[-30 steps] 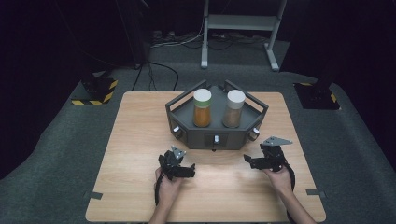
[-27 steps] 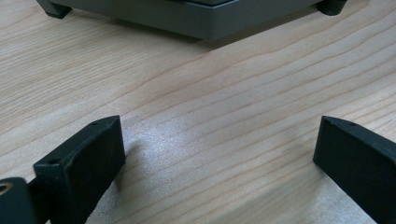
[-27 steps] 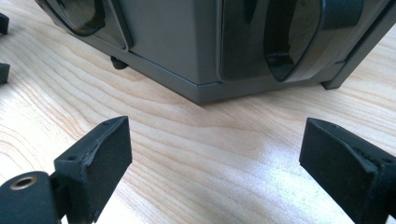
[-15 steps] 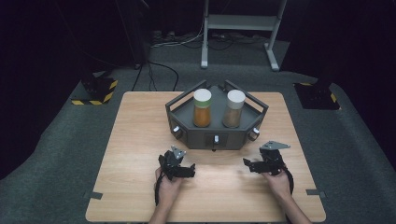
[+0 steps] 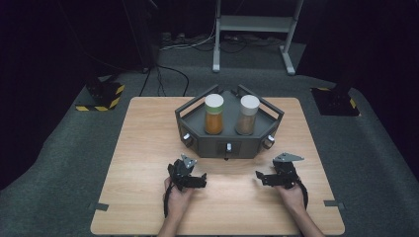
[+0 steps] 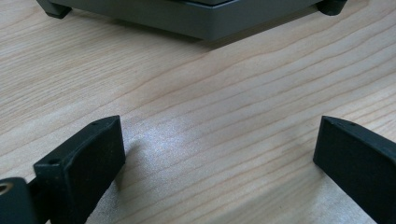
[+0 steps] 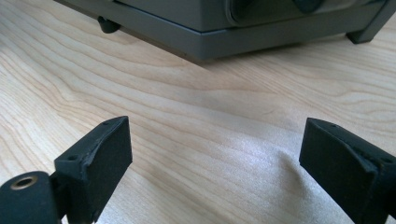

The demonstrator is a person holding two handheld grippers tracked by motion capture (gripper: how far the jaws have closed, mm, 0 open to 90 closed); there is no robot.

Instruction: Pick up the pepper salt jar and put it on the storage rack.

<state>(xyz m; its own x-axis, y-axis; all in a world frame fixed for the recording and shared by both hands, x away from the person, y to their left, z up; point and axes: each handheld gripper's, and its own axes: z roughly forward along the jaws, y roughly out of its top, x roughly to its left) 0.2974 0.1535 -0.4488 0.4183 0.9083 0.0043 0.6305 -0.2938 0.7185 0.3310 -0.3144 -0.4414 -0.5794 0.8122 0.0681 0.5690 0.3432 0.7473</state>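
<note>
Standing upright: orange jar (image 5: 214,115) (lid up).

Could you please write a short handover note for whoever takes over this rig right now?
Left tongs: open, empty, low over the table, near the rack.
Right tongs: open, empty, likewise near the rack.
Orange jar and brown jar stand upright in the rack, lids on.
Done: nothing visible yet.
Left: probably reaching for the jars; neither is touched.
</note>
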